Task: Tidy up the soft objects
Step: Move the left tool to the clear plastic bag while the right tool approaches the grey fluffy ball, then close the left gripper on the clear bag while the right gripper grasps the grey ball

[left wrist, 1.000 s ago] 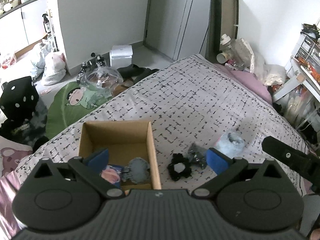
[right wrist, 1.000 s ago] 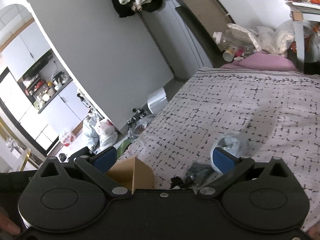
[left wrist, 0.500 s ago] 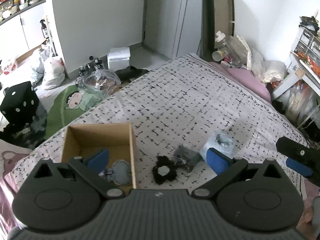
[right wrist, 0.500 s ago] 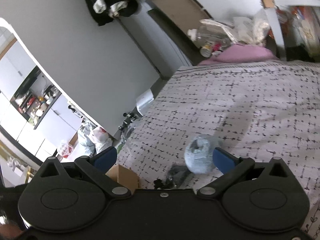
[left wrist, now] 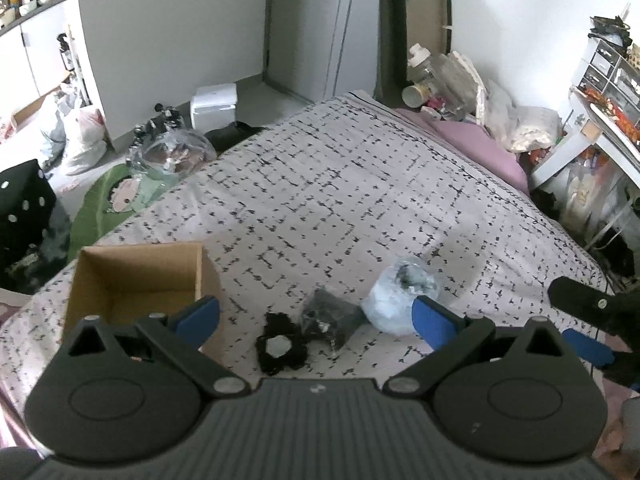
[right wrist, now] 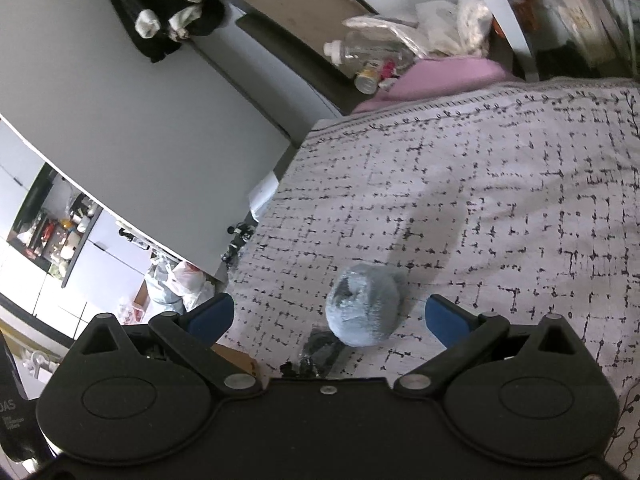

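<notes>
My left claw gapes wide with nothing in it, above a black scrunchie and a dark bundle. My right claw is spread just as wide, empty, framing the pale blue ball on the bedspread. The cardboard box sits left.

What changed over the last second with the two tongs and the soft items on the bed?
The right tongs swung over so the pale blue bundle now sits between their open fingers. The left tongs shifted off the cardboard box toward the black scrunchie. Nothing was gripped or released; the dark item and everything else lie unmoved.
</notes>
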